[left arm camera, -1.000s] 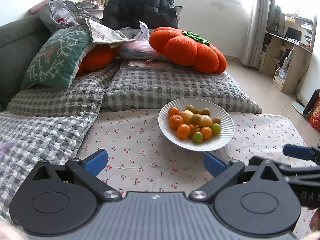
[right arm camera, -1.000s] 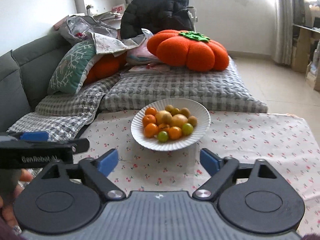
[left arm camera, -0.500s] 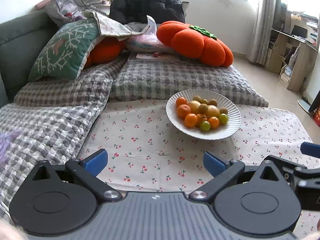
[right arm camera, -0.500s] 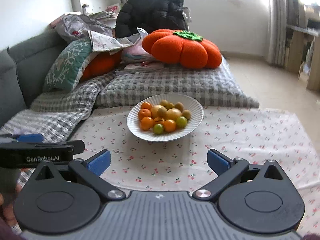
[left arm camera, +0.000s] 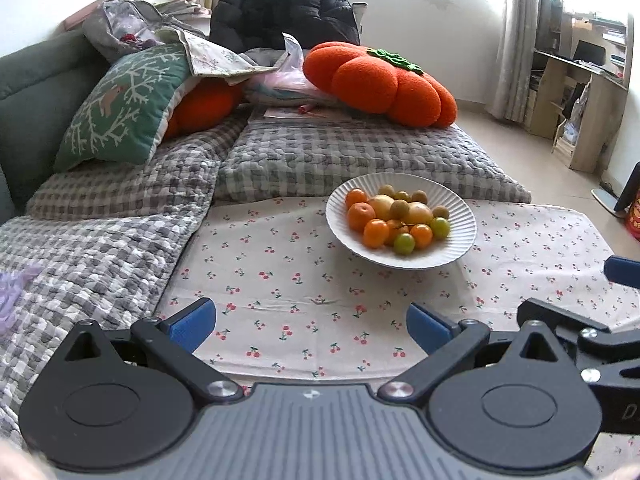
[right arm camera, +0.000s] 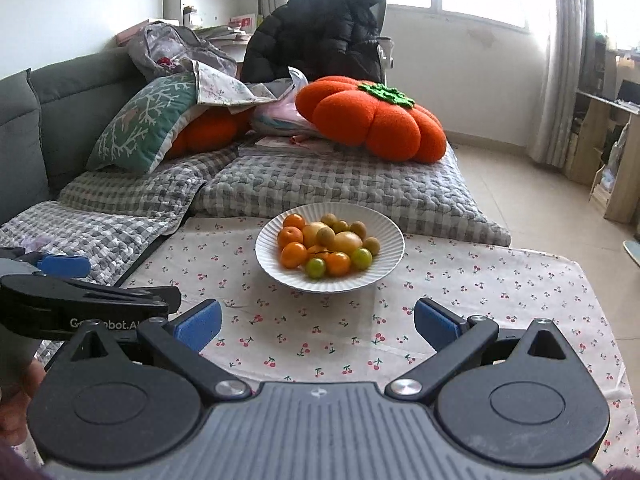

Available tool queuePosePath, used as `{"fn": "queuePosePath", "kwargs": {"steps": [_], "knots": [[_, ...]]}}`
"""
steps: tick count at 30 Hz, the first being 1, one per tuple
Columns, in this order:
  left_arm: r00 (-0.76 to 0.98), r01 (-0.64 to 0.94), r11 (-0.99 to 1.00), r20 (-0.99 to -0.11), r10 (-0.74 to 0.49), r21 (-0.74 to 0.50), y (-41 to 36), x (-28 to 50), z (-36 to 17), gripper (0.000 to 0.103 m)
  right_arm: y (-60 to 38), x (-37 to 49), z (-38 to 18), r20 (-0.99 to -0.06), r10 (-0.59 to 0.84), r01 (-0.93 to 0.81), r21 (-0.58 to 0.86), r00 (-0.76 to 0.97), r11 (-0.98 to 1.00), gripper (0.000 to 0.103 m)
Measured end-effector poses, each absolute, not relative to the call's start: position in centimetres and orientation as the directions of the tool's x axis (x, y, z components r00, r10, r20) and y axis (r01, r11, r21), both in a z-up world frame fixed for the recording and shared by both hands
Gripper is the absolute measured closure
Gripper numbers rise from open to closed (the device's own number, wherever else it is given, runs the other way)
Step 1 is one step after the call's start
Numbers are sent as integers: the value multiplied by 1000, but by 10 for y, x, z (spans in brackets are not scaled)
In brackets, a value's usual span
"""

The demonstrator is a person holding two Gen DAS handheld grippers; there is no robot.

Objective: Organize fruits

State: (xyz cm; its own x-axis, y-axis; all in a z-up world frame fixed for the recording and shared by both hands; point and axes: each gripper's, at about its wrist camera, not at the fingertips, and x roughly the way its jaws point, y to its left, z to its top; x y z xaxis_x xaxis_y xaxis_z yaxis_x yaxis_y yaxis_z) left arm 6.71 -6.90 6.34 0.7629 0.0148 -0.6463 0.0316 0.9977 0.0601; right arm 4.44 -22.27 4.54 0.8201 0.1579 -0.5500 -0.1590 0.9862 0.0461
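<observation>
I see both grippers, left point(left arm camera: 311, 322) and right point(right arm camera: 318, 322), spread wide, empty; right just widened; fruit plate point(right arm camera: 280, 276) ahead, seemingly untouched.

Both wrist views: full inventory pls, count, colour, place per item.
plate: one, white, ribbed, on the cherry-print cloth
fruits: a pile, orange, yellow, green and brownish, on the plate; exact count unclear
cherry-print cloth: one, white with red cherries, under the plate
pumpkin cushion: one, orange with green top, on the grey checked quilt behind the plate
grey checked quilt: grey and white, over the sofa seat
green pillow: one, green with white branch print, against the sofa back
black jacket: one, over a chair at the back
left claw: open, blue pads, nothing between them
right claw: open, blue pads, nothing between them
</observation>
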Motion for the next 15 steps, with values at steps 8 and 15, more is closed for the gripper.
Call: {"fn": "queuePosePath", "kwargs": {"steps": [8,15], "knots": [[767,48,997,-642,-4,52,-71,63,63,6,-220,41,46,-549,150,-157,34,822,987,0],[764,42,999,-645,-13,30,-70,63,62,6,-220,38,47,-541,138,-145,30,829,989,0]]}}
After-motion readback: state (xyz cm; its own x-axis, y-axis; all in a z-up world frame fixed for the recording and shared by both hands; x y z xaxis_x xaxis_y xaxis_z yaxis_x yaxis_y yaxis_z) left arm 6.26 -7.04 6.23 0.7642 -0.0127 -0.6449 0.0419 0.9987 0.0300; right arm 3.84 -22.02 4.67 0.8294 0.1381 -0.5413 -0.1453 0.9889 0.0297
